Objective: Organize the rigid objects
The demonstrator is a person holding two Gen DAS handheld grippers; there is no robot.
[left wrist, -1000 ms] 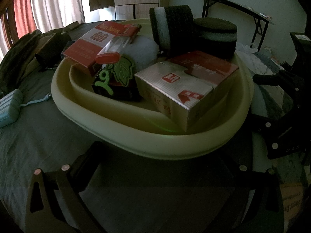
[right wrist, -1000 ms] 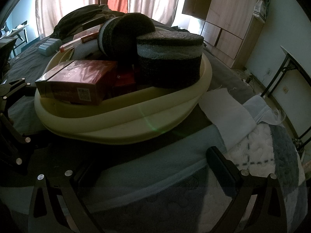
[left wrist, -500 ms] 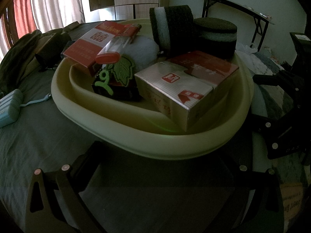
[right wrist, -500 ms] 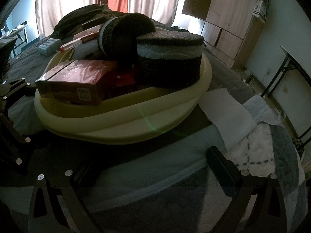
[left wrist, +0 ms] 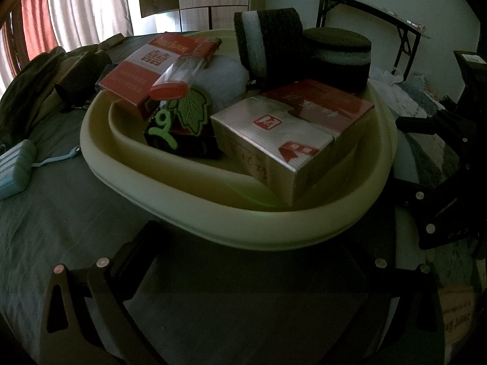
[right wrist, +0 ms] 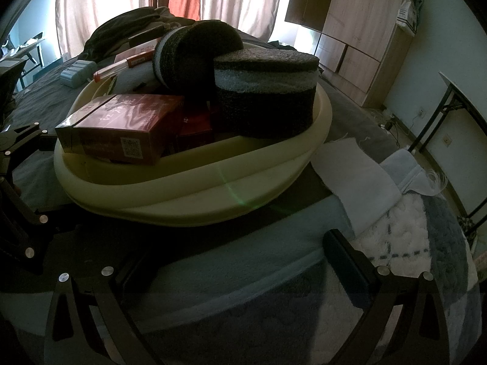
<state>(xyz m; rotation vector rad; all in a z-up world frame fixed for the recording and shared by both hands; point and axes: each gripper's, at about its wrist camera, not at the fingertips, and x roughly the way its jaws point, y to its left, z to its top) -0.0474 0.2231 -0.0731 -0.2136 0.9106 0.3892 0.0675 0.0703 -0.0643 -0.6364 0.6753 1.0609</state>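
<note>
A cream oval basin [left wrist: 188, 188] [right wrist: 213, 188] sits on the bed, full of things. In it lie a silver and red box [left wrist: 274, 140], which shows dark red in the right wrist view [right wrist: 121, 124], a red and white carton [left wrist: 152, 60], a red-capped tube [left wrist: 176, 76], a green leaf tag [left wrist: 191, 109] and two dark foam discs [left wrist: 334, 54] [right wrist: 264, 91]. My left gripper [left wrist: 243, 243] is open and empty just in front of the basin. My right gripper [right wrist: 237, 249] is open and empty at the basin's other side.
A pale blue case [left wrist: 13, 167] with a cord lies on the grey sheet to the left. Dark clothing [left wrist: 45, 85] is piled behind it. A white cloth [right wrist: 350, 170] and a fluffy blanket [right wrist: 411, 228] lie right of the basin. A wardrobe [right wrist: 359, 30] and a folding table [left wrist: 380, 9] stand behind.
</note>
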